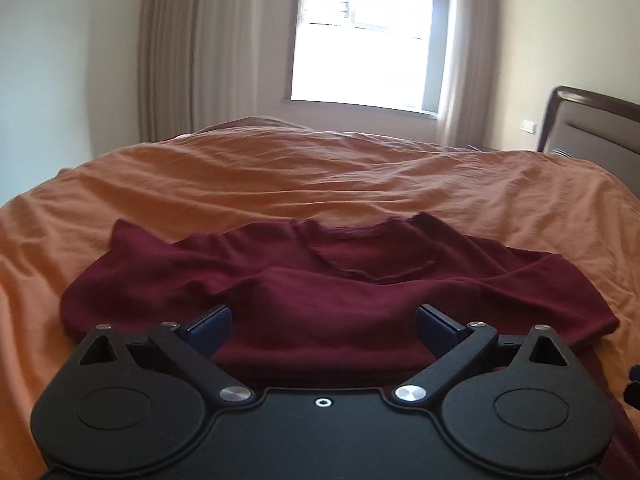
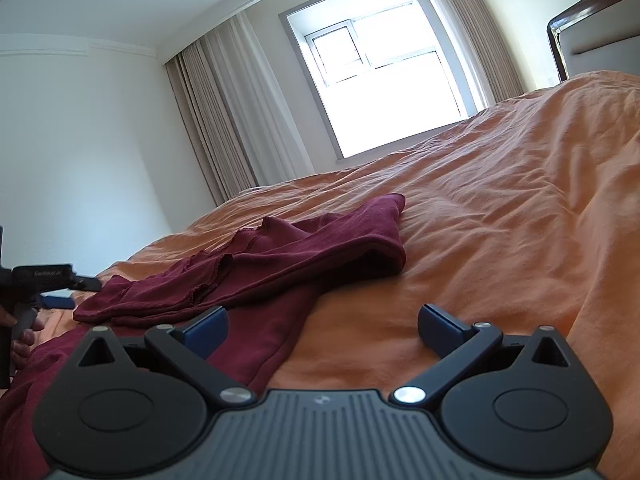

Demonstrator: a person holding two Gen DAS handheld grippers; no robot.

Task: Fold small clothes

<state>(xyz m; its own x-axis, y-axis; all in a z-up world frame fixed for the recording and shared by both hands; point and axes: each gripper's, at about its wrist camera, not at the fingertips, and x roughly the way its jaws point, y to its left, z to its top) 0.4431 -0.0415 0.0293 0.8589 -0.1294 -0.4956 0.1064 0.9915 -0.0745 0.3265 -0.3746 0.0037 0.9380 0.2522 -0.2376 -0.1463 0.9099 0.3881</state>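
Item: dark red knit short-sleeved top (image 1: 340, 292), lying rumpled and partly doubled over on the orange wrinkled bedsheet (image 1: 280, 176). Left gripper (image 1: 323, 326): jaws spread wide, empty, low over the near hem. Right gripper (image 2: 323, 330): wide apart, empty, at the garment's right edge. Step, by judgement: between folds; next calls for pinching an edge. Containers: none visible.

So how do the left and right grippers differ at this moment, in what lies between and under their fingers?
The left gripper sits squarely over the maroon shirt, cloth filling the gap between its fingers; the right gripper straddles the shirt's edge, with only its left finger over cloth and orange bedsheet under the rest. The left gripper's view is level, the right's tilted. Both are open, gripping nothing.
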